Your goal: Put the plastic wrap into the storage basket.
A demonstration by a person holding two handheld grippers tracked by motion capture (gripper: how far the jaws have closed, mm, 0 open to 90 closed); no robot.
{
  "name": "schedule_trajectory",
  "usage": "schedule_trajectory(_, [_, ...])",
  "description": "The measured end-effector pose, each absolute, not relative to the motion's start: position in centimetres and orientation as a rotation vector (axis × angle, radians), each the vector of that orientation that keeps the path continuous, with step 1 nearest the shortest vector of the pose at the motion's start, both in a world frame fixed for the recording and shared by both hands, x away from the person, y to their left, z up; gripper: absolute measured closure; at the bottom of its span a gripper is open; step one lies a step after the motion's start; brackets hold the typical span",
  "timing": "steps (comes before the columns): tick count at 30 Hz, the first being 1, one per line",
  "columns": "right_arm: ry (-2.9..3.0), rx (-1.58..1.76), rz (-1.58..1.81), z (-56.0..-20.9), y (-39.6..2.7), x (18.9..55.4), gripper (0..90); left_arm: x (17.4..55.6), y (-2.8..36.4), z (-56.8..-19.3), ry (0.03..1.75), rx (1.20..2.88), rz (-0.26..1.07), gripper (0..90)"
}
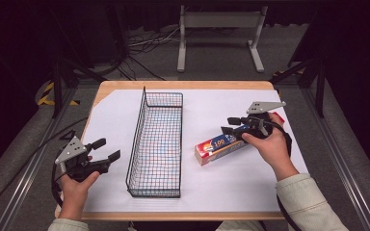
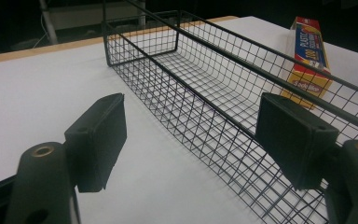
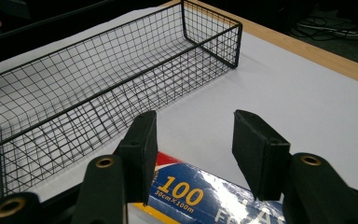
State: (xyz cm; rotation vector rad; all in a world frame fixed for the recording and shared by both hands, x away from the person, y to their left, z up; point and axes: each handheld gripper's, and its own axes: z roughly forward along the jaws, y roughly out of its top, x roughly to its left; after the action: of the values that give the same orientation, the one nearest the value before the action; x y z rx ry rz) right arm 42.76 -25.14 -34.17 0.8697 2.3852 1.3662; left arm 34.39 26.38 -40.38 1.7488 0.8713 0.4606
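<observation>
A long black wire basket (image 1: 139,130) stands empty in the middle of the table, running front to back. To its right a long box of wrap (image 1: 217,147), blue with a red and yellow end and "100" printed on it, lies flat on the white sheet. My right gripper (image 1: 228,124) hovers over the box's far end. In the right gripper view its jaws (image 3: 196,119) stand apart above the box (image 3: 200,196), pads clear of it. My left gripper (image 1: 108,149) rests left of the basket, wide open and empty (image 2: 192,105), facing the basket (image 2: 168,74) with the box (image 2: 310,51) beyond.
A white sheet (image 1: 207,187) covers most of the wooden table (image 1: 183,84). A grey metal stand (image 1: 219,29) and loose cables (image 1: 144,45) sit on the floor beyond the far edge. Dark rails run along both sides of the table.
</observation>
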Motion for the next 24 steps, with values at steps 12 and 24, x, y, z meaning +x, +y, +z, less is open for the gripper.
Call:
schedule_trajectory(12, [2.486, 1.042, 1.268, -34.7, -23.4, 44.9, 90.0, 34.5, 26.3, -40.8, 0.884, 1.756, 0.456, 26.9])
schedule_trajectory(24, [2.541, 1.081, 1.132, -35.6, -21.6, 46.8, 90.0, 34.5, 26.4, -40.8, 0.885, 1.758, 0.464, 27.3])
